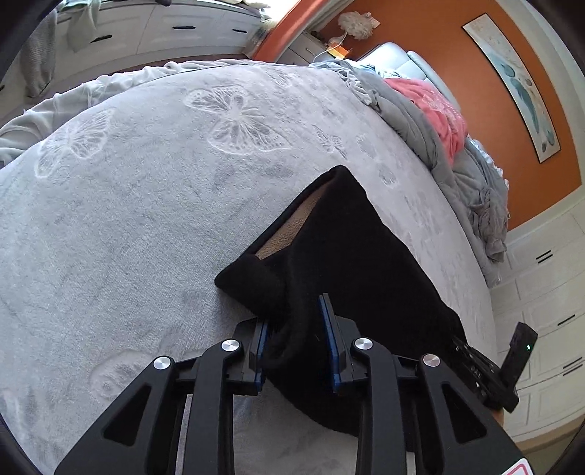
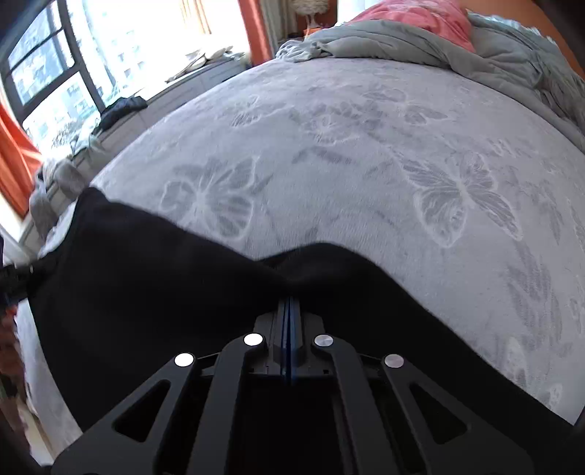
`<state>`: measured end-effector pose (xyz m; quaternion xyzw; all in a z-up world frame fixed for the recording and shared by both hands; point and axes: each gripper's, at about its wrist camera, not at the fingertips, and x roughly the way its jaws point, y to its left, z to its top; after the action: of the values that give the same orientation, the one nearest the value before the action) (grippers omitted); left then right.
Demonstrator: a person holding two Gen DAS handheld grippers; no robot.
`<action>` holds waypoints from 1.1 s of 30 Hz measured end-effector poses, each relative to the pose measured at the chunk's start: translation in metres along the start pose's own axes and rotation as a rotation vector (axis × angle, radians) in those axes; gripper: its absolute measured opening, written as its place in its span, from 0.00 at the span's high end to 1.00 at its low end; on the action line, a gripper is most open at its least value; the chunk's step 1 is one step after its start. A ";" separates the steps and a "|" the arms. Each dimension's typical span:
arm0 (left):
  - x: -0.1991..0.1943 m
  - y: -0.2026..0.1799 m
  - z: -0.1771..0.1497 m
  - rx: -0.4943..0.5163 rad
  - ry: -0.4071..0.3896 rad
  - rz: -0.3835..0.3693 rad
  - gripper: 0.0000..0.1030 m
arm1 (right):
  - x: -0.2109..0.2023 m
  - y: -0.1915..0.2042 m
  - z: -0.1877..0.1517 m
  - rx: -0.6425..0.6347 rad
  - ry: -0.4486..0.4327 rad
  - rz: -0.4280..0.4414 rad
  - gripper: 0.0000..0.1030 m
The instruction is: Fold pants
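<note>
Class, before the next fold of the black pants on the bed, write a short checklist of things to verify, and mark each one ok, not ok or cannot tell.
1. Right gripper shut on the black pants: ok.
2. Left gripper gripping the pants: not ok; fabric lies between its pads, with a gap showing.
3. Bedspread clear ahead of the pants: ok.
4. Grey blanket away from the pants: ok.
5. Pants lying flat: cannot tell.

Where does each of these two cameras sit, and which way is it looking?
Left wrist: on the left gripper, looking down its fingers at the black pants; blue pads apart, cloth between.
Right wrist: on the right gripper, facing the window; its pads look pinched shut on the pants' edge.
Shared: the pants, the butterfly bedspread, the pink and grey bedding.
</note>
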<state>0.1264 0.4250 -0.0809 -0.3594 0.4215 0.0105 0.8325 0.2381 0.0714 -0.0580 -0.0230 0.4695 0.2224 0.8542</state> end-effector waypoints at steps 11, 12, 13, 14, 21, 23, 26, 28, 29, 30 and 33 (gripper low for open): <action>0.000 -0.006 -0.011 0.015 -0.041 0.094 0.51 | 0.026 0.011 0.015 0.023 -0.025 -0.034 1.00; 0.001 -0.007 -0.009 0.017 -0.056 0.108 0.51 | 0.025 0.012 0.024 0.047 -0.023 -0.017 1.00; 0.002 -0.006 -0.005 0.015 -0.063 0.116 0.51 | 0.019 0.012 0.029 0.064 -0.028 -0.010 1.00; 0.003 -0.005 -0.001 0.003 -0.064 0.115 0.51 | 0.006 0.014 0.028 0.063 -0.047 0.003 1.00; -0.029 0.007 -0.011 -0.062 -0.035 -0.024 0.40 | -0.110 0.030 -0.083 -0.090 -0.047 0.048 0.95; -0.032 0.009 -0.029 -0.094 -0.022 -0.047 0.34 | -0.122 0.026 -0.122 -0.047 -0.014 0.059 0.94; -0.017 0.004 -0.046 -0.122 0.015 -0.079 0.34 | -0.135 0.017 -0.170 0.018 0.020 0.040 0.94; -0.012 -0.009 -0.047 -0.079 -0.020 -0.037 0.34 | -0.144 0.005 -0.190 0.077 0.038 0.027 0.94; -0.008 -0.015 -0.045 -0.058 -0.023 -0.034 0.34 | -0.150 -0.004 -0.198 0.110 0.043 0.028 0.94; -0.001 -0.019 -0.039 -0.037 -0.022 -0.039 0.43 | -0.157 -0.014 -0.204 0.140 0.042 0.008 0.94; 0.012 -0.007 -0.021 -0.095 0.005 -0.022 0.79 | -0.199 -0.060 -0.211 0.244 -0.001 -0.076 0.94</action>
<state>0.1214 0.4042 -0.0934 -0.4032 0.4186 0.0205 0.8135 0.0034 -0.1058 -0.0244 0.0636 0.4915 0.1311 0.8586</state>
